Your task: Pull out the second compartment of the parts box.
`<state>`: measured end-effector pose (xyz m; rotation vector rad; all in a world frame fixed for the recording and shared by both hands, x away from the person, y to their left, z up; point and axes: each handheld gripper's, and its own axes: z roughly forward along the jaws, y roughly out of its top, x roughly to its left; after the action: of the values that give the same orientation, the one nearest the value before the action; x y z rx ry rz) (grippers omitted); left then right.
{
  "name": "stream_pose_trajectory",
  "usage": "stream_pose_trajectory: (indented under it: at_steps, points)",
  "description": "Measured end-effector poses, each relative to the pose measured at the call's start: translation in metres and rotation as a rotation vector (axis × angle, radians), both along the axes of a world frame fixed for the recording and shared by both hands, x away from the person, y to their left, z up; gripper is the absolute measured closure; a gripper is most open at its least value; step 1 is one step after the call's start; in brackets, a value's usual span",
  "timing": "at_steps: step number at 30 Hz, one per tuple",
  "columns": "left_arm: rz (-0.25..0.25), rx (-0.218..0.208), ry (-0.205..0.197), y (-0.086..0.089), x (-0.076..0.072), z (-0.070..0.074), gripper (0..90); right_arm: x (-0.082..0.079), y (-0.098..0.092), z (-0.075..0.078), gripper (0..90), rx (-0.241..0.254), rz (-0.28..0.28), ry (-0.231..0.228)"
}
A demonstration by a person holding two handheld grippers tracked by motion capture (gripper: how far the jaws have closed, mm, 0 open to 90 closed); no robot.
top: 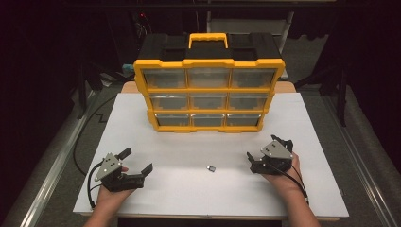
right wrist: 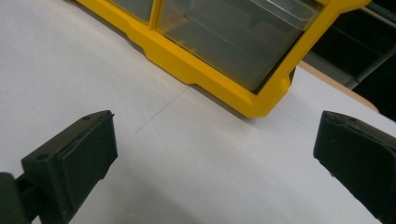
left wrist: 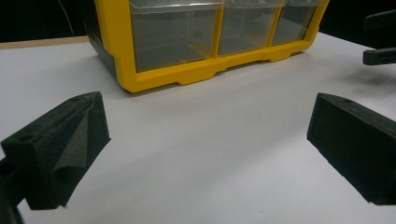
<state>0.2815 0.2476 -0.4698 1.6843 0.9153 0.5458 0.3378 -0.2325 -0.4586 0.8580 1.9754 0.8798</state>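
Spread-jawed left gripper (top: 139, 163) and right gripper (top: 265, 152) flanking small grey metal piece (top: 211, 168), unlifted, before closed yellow clear-drawered plastic organiser (top: 209, 94).

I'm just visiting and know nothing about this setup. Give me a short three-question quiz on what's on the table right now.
1. True or false: the left gripper and the right gripper are both open and hold nothing.
2. How many clear drawers does the yellow drawer organizer show on its front?
3. The small metal part lies: A) inside a drawer, B) on the white table between the two grippers, C) in the right gripper.

Key: 1 true; 2 nine; 3 B.
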Motion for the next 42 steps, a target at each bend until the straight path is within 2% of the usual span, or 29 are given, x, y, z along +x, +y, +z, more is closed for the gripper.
stream_pose_trajectory:
  at_steps: [4,6,7,8,10,13,19,20,21,24,32,33,34,36,39,41,42]
  points:
    - [-0.003,0.001,0.0,0.0,0.0,0.0,0.3,-0.001,0.003,-0.001,0.0,-0.044,0.006,-0.011]
    - [-0.006,0.003,0.001,0.0,0.0,0.0,0.4,-0.002,0.006,-0.001,0.0,-0.082,0.012,-0.019]
    - [-0.006,0.003,0.001,0.0,0.0,0.0,0.4,-0.002,0.006,-0.001,0.0,-0.082,0.012,-0.019]
    - [-0.007,0.003,0.0,0.0,0.0,0.0,0.3,-0.003,0.008,-0.001,0.0,-0.106,0.02,-0.023]
    - [-0.007,0.003,0.001,0.0,0.0,0.0,0.4,-0.003,0.008,-0.001,0.0,-0.116,0.027,-0.026]
    - [-0.009,0.003,0.001,-0.001,0.0,0.0,0.4,-0.005,0.013,-0.002,0.0,-0.177,0.041,-0.041]
    - [-0.011,0.006,0.001,-0.001,0.0,0.0,0.4,-0.007,0.018,-0.002,0.0,-0.261,0.052,-0.063]
    - [-0.011,0.006,0.001,-0.001,0.0,0.0,0.4,-0.007,0.018,-0.002,0.0,-0.261,0.052,-0.063]
    - [-0.012,0.006,0.001,-0.001,0.0,0.0,0.4,-0.008,0.019,-0.002,0.0,-0.293,0.054,-0.072]
    - [-0.013,0.007,0.001,-0.001,0.0,0.0,0.4,-0.009,0.02,-0.002,0.0,-0.308,0.052,-0.075]
    - [-0.015,0.006,0.001,-0.001,0.0,0.0,0.4,-0.013,0.027,-0.001,0.0,-0.424,0.065,-0.111]
    - [-0.015,0.006,0.001,-0.001,0.0,0.0,0.4,-0.013,0.027,-0.001,0.0,-0.424,0.065,-0.111]
    - [-0.015,0.006,0.001,-0.001,0.0,-0.001,0.3,-0.014,0.028,-0.001,0.0,-0.45,0.069,-0.119]
    - [-0.015,0.004,0.001,-0.001,0.0,-0.001,0.4,-0.015,0.029,-0.001,0.0,-0.455,0.069,-0.121]
    - [-0.017,0.005,0.001,-0.001,0.0,-0.001,0.4,-0.016,0.031,-0.001,0.0,-0.505,0.082,-0.137]
    - [-0.018,0.007,0.001,-0.001,0.0,-0.001,0.4,-0.016,0.032,-0.001,0.0,-0.511,0.08,-0.139]
    - [-0.019,0.008,0.001,-0.001,0.0,-0.001,0.4,-0.017,0.033,-0.001,0.0,-0.538,0.086,-0.147]
